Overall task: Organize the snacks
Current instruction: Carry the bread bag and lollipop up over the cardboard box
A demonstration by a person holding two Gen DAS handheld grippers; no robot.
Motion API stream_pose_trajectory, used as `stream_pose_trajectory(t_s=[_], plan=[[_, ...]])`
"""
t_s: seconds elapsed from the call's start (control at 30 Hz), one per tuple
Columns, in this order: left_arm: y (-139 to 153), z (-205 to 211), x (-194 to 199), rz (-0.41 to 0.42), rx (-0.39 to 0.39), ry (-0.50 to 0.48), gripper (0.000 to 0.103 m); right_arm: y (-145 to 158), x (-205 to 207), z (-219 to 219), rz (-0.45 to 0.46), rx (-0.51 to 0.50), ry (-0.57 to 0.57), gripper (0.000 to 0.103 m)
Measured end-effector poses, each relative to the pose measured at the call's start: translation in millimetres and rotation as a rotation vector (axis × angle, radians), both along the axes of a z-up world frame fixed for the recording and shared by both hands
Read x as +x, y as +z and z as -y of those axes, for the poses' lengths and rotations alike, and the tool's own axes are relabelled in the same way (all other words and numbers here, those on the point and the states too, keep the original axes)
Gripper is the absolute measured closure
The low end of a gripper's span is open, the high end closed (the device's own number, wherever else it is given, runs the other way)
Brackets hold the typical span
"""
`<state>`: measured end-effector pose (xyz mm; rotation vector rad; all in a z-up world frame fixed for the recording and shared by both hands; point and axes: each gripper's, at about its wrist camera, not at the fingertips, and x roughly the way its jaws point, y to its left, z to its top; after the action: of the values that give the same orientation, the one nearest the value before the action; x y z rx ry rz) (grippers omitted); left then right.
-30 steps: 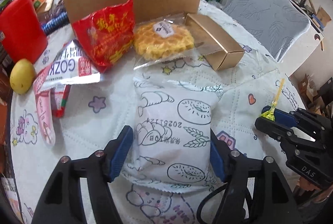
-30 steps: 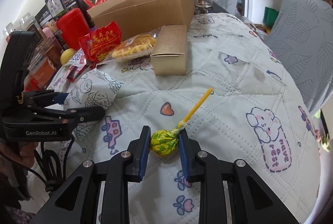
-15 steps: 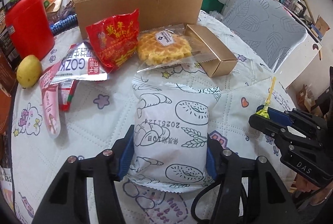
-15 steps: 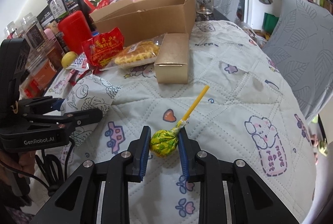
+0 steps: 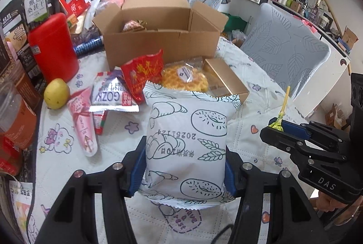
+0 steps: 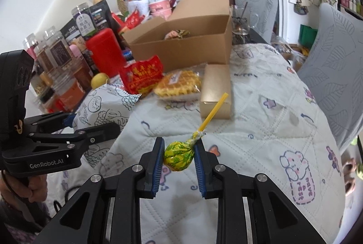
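My left gripper (image 5: 185, 167) is shut on a white bread packet (image 5: 188, 142) printed with pastry drawings and holds it above the quilted table. My right gripper (image 6: 179, 153) is shut on a yellow-green lollipop (image 6: 179, 154) with a yellow stick, also lifted; it also shows at the right of the left wrist view (image 5: 275, 122). An open cardboard box (image 5: 158, 40) with one wrapped snack inside stands at the back. In front of it lie a red snack bag (image 5: 143, 72), a waffle pack (image 5: 185, 78), a gold box (image 5: 223, 78), a silver GOZK bag (image 5: 111, 96) and a pink packet (image 5: 84, 128).
A red canister (image 5: 53, 46), jars and packets crowd the left edge, with a yellow fruit (image 5: 56, 93) beside them. A grey leaf-pattern chair (image 5: 285, 49) stands at the right. A glass cup (image 6: 242, 21) sits behind the box.
Both grippers have risen with their loads, the bread packet and the lollipop, so the inside of the cardboard box has come into view.
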<state>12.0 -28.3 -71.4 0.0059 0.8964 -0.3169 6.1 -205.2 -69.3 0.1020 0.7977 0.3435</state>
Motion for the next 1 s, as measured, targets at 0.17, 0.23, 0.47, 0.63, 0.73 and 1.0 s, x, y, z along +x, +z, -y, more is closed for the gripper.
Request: stream_pose_trajectory(t_s=[0.17,0.23,0.47,0.63,0.73,1.0], plan=[[18,-2,-3,0.052,-0.007,0.008,0.047,19,1,-5,0.050,-0.015,0.022,0.077],[25,-2,-3,0.073,-0.011,0.011,0.047,27,3,-7,0.075,-0.018,0.030,0.077],[52,-5,3,0.141,-0.022,0.027,0.047,54,10,-12,0.133,-0.018,0.061,0.077],[73,-6,7,0.196,-0.023,0.035,0.047,74,17,-16,0.183,-0.033,0.073,0.077],[84,-7,12,0.223,-0.026,0.044,0.047,85,22,-17,0.212,-0.030,0.083,0.077],[105,-9,34,0.277,-0.029,0.058,0.047,107,43,-18,0.276,-0.039,0.087,0.077]])
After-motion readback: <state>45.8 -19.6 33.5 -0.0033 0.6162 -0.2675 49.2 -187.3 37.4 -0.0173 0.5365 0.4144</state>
